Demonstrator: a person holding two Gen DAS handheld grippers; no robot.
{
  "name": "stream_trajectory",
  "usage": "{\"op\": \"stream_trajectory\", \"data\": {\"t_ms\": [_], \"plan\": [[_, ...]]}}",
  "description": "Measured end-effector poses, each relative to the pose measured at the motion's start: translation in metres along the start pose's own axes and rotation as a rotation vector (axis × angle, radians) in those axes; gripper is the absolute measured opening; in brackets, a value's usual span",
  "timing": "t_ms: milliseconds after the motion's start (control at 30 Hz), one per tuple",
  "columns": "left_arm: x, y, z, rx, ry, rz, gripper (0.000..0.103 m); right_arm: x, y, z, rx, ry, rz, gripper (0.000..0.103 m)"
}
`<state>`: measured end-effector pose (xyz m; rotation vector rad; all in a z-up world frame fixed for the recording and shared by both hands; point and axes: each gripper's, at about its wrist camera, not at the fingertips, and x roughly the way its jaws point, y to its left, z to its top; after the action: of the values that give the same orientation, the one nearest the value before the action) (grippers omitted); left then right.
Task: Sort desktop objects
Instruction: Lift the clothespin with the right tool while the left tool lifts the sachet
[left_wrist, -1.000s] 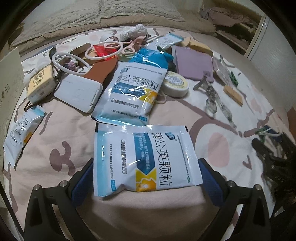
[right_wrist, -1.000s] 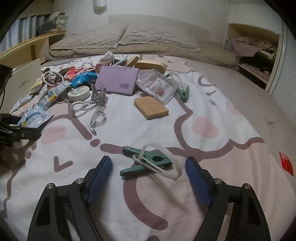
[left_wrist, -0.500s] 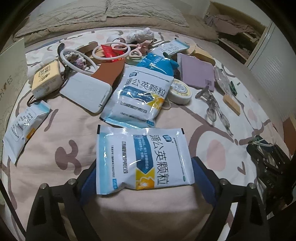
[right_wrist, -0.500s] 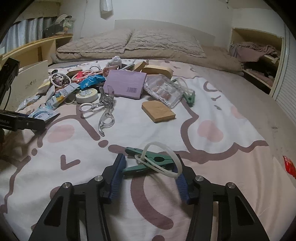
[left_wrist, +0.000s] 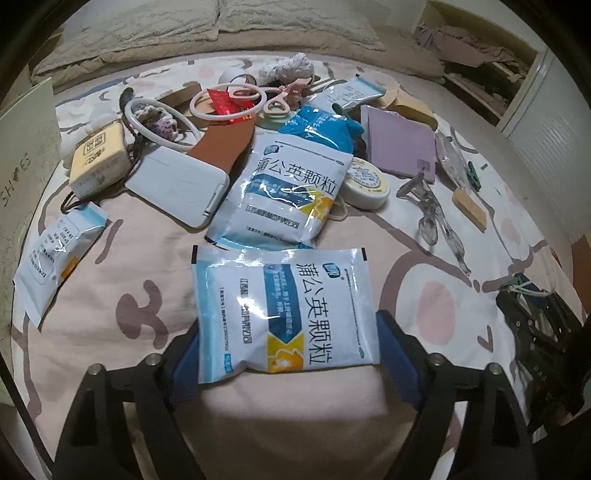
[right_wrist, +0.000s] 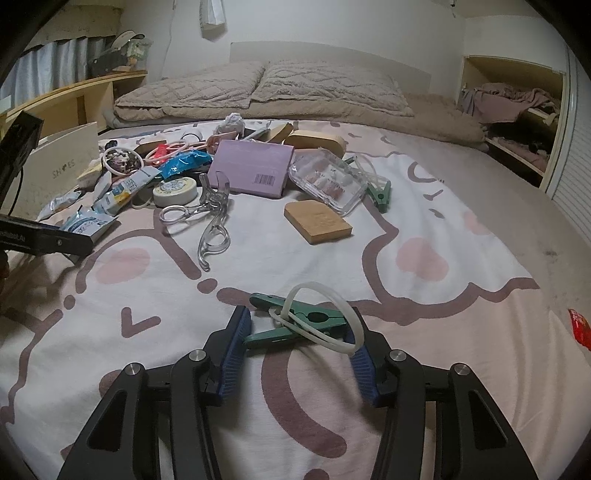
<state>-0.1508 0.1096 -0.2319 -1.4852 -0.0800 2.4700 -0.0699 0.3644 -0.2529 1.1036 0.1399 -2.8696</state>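
**Both grippers close around their items on the bed**

Low centre of the left view, the left hand-held gripper (left_wrist: 286, 350) straddles a white-and-blue sachet (left_wrist: 284, 310), pads at its edges, seemingly gripping it. In the right view, the right hand-held gripper (right_wrist: 297, 343) sits partly closed around a green clip (right_wrist: 295, 323) with its white loop (right_wrist: 332, 317) on the bedsheet (right_wrist: 424, 206).
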Motion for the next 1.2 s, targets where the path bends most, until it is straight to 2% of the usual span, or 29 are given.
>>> {"op": "stream_trajectory", "data": {"t_ms": [200,367,533,567,633,700,767,1200], "plan": [[0.011,-0.012,0.008,-0.035,0.043,0.070,0.101,0.000,0.000,0.000,0.001,0.000,0.001,0.052],[0.018,-0.027,0.005,0.004,0.034,0.161,0.103,0.001,-0.001,0.000,0.005,0.000,0.006,0.053],[0.018,-0.028,0.003,0.038,0.009,0.167,0.103,0.000,-0.001,-0.001,0.008,-0.002,0.009,0.053],[0.018,-0.027,0.002,0.038,0.006,0.162,0.102,0.000,0.000,-0.001,0.006,-0.004,0.006,0.053],[0.016,-0.026,0.003,0.042,0.000,0.156,0.095,-0.001,0.001,-0.001,0.000,-0.009,-0.001,0.052],[0.012,-0.025,0.004,0.048,-0.013,0.150,0.083,-0.002,0.002,-0.001,-0.007,-0.015,-0.008,0.052],[0.009,-0.023,0.003,0.044,-0.022,0.138,0.078,-0.002,0.003,-0.001,-0.010,-0.019,-0.010,0.052],[0.002,-0.011,0.006,0.017,-0.013,0.102,0.069,-0.009,0.006,0.004,-0.026,-0.017,-0.009,0.052]]}}
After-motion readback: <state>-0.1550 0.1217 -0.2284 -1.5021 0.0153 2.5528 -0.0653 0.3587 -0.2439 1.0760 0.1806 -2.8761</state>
